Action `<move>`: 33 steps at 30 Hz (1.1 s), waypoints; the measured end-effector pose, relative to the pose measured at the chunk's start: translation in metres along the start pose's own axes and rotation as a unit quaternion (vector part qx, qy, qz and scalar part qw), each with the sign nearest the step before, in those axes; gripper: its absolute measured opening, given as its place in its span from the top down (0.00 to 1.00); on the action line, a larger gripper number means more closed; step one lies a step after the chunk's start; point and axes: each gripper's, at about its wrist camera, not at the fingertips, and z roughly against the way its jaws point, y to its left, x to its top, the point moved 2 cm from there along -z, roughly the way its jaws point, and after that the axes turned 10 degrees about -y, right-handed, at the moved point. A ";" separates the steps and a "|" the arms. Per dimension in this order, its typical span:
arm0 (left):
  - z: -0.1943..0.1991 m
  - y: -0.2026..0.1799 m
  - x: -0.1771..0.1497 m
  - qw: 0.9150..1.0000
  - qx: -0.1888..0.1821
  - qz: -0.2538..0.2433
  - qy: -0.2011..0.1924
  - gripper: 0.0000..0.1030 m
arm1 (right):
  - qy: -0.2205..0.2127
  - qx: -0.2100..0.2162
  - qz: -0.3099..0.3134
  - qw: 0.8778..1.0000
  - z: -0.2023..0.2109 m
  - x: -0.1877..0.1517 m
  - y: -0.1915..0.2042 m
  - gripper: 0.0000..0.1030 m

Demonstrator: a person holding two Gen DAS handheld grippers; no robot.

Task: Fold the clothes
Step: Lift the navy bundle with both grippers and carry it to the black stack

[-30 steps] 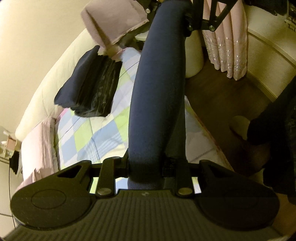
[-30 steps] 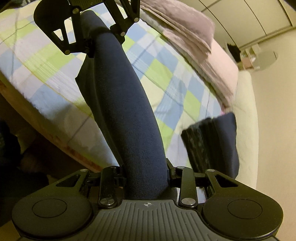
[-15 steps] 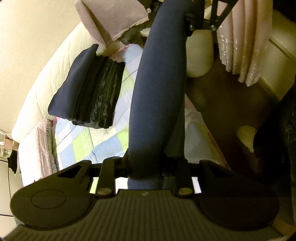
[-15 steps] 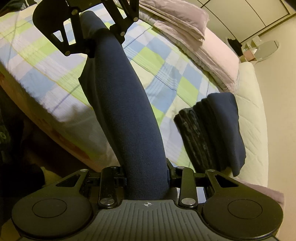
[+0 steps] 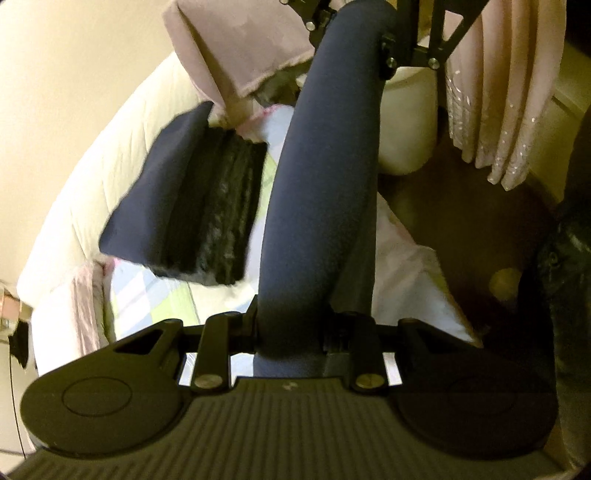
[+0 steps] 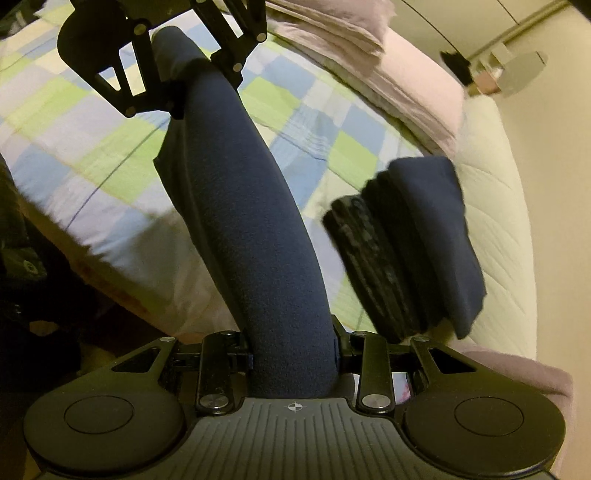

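Navy-blue fleece garment [image 5: 325,192], folded over into a long rounded band, stretches taut in the air between the two tongs, above the near edge of the bed. Left tongs [image 5: 291,332] are closed on one end of this band, its cloth bunched between the fingers; in the right wrist view they [image 6: 184,70] appear at the far end, clamped on the fabric. Right tongs [image 6: 293,350] are likewise closed on the opposite end, and in the left wrist view they [image 5: 365,33] grip the band at the top. Below lies the bed's checked blue, green and white sheet [image 6: 295,122]. Just beside the band, resting on that sheet, sits a stack of folded dark clothes [image 6: 406,243], navy piece outermost. Folded pink bedding [image 6: 369,55] lies beyond, next to a cream quilted mattress edge [image 6: 498,206]. Pink curtains [image 5: 495,96] hang over the dark wooden floor [image 5: 461,218].
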 end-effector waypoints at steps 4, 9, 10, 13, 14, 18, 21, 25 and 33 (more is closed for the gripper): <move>-0.005 0.034 0.007 0.999 0.009 -0.020 -0.025 0.76 | 0.003 -0.032 -0.012 0.999 0.003 0.008 -0.027 0.67; -0.015 0.103 0.038 0.997 0.049 -0.041 -0.046 0.76 | -0.013 -0.081 -0.024 0.996 0.012 0.016 -0.083 0.67; -0.018 0.117 0.045 0.996 0.059 -0.045 -0.049 0.76 | -0.018 -0.092 -0.026 0.995 0.014 0.017 -0.097 0.67; -0.025 0.161 0.066 0.993 0.088 -0.056 -0.060 0.76 | -0.037 -0.124 -0.023 0.991 0.015 0.019 -0.147 0.67; -0.030 0.177 0.073 0.991 0.100 -0.059 -0.061 0.76 | -0.046 -0.134 -0.019 0.990 0.013 0.019 -0.165 0.67; -0.064 0.240 0.100 0.986 0.147 -0.060 -0.047 0.76 | -0.082 -0.164 0.002 0.983 -0.003 0.017 -0.242 0.67; -0.099 0.287 0.116 0.983 0.176 -0.050 -0.023 0.76 | -0.109 -0.171 0.022 0.979 -0.028 0.012 -0.301 0.67; -0.149 0.318 0.120 0.973 0.224 -0.046 0.006 0.76 | -0.146 -0.190 0.053 0.969 -0.071 0.005 -0.360 0.67; -0.294 0.218 0.053 0.986 0.145 -0.015 0.086 0.73 | -0.125 -0.108 0.094 0.982 -0.203 -0.064 -0.320 0.66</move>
